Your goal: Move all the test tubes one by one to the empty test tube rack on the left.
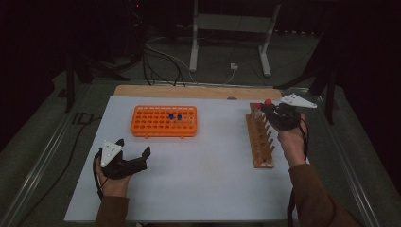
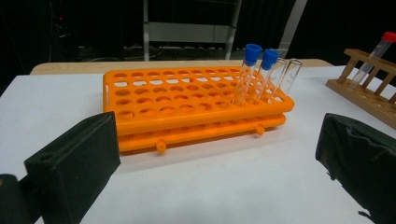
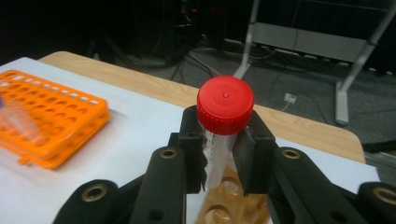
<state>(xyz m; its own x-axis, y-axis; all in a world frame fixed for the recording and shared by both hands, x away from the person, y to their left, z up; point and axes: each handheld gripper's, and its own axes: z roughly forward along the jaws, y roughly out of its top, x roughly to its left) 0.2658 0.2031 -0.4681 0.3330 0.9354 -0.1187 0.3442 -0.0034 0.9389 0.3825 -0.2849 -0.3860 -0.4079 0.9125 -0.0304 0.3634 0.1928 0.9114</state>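
My right gripper (image 3: 219,154) is shut on a clear tube with a red cap (image 3: 225,105), held upright just above the far end of the wooden rack (image 1: 260,139). From the high view the same red-capped tube (image 1: 267,102) sits in the right gripper (image 1: 273,112) at the table's right. An orange rack (image 1: 163,121) lies at centre left with two blue-capped tubes (image 2: 251,70) and two uncapped tubes (image 2: 289,74) standing in it. My left gripper (image 1: 134,149) rests open on the table in front of the orange rack (image 2: 187,100), jaws wide, nothing between them.
The white table top (image 1: 203,165) has bare room between the two racks. A wooden strip (image 1: 189,91) runs along the far edge. Beyond it are cables and a metal stand (image 1: 227,28) on the floor.
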